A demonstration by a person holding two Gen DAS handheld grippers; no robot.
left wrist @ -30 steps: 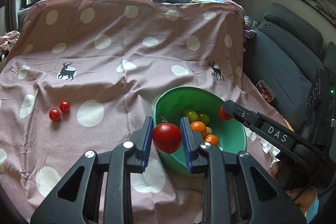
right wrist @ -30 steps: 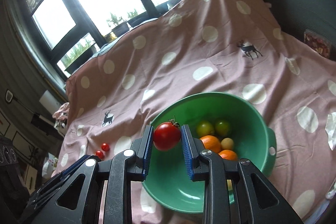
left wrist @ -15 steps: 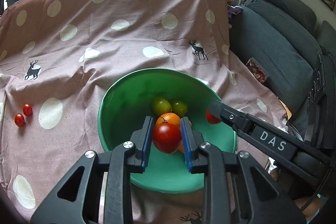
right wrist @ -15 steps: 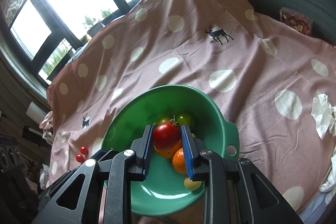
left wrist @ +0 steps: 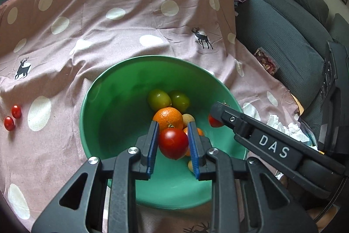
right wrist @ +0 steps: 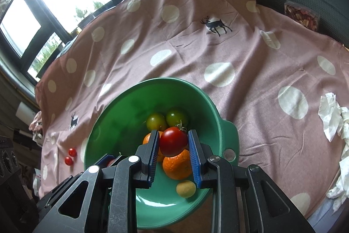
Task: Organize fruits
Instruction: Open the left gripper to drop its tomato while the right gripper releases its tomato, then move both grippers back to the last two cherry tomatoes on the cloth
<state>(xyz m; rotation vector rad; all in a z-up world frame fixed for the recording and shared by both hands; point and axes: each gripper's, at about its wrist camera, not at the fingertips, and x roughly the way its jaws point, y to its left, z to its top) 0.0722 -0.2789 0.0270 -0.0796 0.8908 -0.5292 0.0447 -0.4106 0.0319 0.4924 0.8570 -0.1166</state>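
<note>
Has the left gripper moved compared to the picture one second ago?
Yes. The left gripper, shut on a red tomato, went from the near rim of the green bowl to over the fruit inside it.

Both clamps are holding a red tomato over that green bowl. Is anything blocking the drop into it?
No lid or cover shows on the green bowl. Under the right gripper's tomato lie an orange and two green fruits. The left gripper's tomato also hangs above that pile, so both would land on fruit.
</note>
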